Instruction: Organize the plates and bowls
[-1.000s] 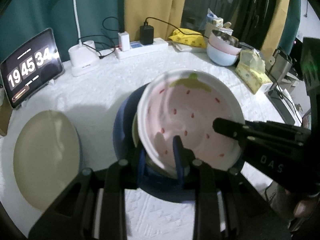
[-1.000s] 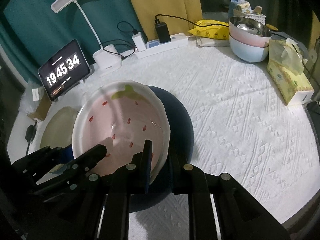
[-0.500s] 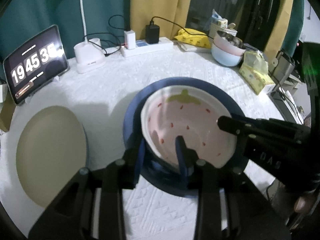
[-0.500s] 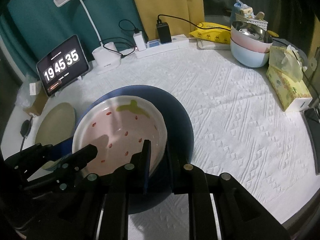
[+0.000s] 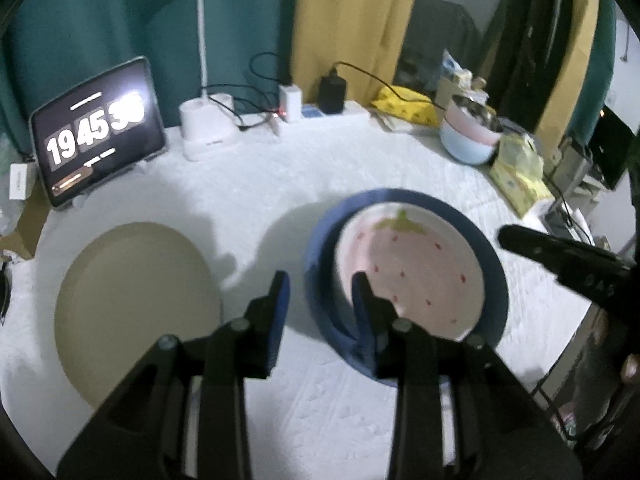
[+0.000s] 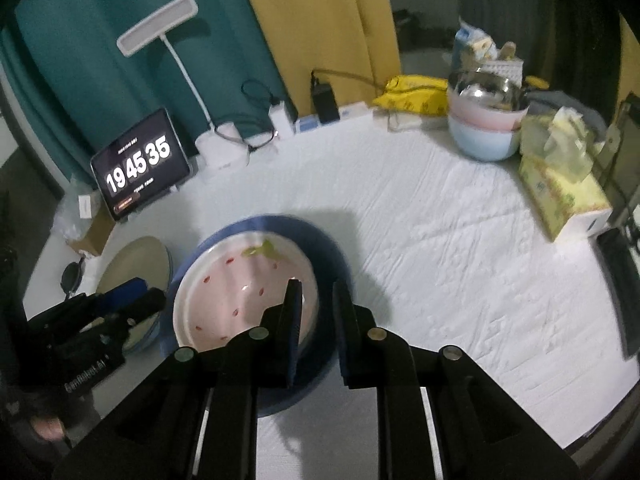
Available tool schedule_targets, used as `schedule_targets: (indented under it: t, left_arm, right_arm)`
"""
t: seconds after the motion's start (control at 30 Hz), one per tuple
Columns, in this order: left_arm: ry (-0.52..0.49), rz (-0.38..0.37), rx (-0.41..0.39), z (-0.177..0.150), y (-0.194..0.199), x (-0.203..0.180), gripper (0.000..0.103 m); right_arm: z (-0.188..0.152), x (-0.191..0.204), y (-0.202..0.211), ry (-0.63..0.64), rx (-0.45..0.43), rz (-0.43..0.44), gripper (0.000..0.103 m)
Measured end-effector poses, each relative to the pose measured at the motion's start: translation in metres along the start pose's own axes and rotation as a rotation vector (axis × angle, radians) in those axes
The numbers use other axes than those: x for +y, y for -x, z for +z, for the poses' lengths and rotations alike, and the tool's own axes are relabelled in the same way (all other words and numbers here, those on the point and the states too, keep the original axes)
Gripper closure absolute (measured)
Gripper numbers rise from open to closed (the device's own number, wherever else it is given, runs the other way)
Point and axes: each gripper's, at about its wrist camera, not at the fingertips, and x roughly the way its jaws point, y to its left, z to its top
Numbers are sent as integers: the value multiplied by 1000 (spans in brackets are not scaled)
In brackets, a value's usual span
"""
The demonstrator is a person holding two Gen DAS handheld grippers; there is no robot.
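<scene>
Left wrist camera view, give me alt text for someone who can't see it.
A pink strawberry-pattern plate rests inside a larger dark blue plate on a white tablecloth, with the left gripper open just in front, holding nothing. A beige plate lies to the left, a tablet clock stands behind it, and the right gripper enters from the right.

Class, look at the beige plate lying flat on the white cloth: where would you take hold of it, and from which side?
Grip the beige plate by its thin rim, at the edge nearest the left gripper. It lies flat on the tablecloth, so only the rim offers the fingers a bite: one above, one slid beneath. Come in low from the near side; the blue plate sits close on its other side.
</scene>
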Motion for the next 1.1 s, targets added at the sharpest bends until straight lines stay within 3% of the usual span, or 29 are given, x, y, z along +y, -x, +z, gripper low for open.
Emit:
schedule_targets:
  t: [0.27,0.57,0.63,0.77,0.93,1.1]
  left_arm:
    - [11,-13,46,-2,-19,10,69]
    - [-23,0,90,-9,-36,6,68]
    - [-28,10,85,-9,-36,6,66]
    - [-51,43,39,-13,-35,4,59]
    - [27,-11,11,-18,-37,17,58]
    - [68,-37,-33,-21,-38,22,58]
  right_arm:
    - [-5,-25,-21,-44,48,27,86]
    - [-14,-23,-45,-31,114,63,84]
    - [-16,-22,-51,-26,134,45,77]
    - [-17,-24,-52,-36,124,31,74]
    - [-22,-40,-54,-152,134,-18,43]
    - [-27,-44,-54,-205,104,-4,42]
